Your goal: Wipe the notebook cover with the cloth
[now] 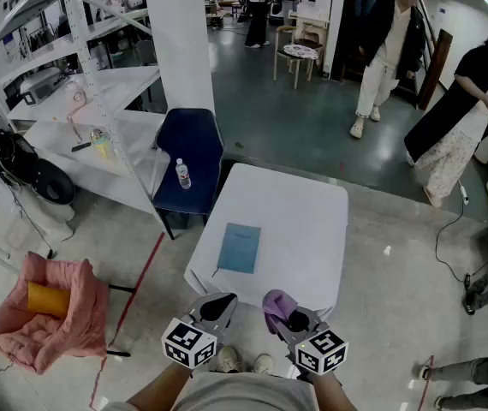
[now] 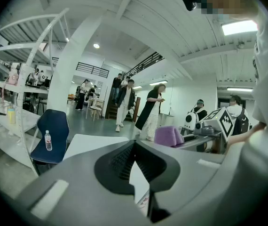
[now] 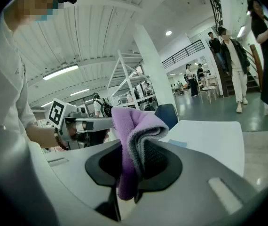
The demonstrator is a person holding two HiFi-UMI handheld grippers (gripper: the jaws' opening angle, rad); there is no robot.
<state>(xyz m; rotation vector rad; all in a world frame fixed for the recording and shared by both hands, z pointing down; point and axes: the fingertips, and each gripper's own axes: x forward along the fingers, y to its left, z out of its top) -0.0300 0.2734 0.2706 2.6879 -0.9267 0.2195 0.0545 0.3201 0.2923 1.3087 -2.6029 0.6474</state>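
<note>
A blue notebook (image 1: 240,247) lies flat on the white table (image 1: 300,221), toward its left near side. My right gripper (image 1: 288,315) is shut on a folded purple cloth (image 1: 276,306), held level near the table's front edge. The cloth (image 3: 133,140) bunches up between the jaws in the right gripper view, and a strip of the notebook (image 3: 177,143) shows beyond it. My left gripper (image 1: 219,305) hovers beside it, jaws closed with nothing between them. In the left gripper view the jaws (image 2: 133,147) meet, and the cloth (image 2: 169,136) shows to the right.
A dark blue chair (image 1: 189,157) with a water bottle (image 1: 183,174) on its seat stands left of the table. White shelving (image 1: 90,101) and a pillar (image 1: 180,41) lie behind it. A pink cushioned chair (image 1: 47,311) sits at lower left. Several people stand at the back right.
</note>
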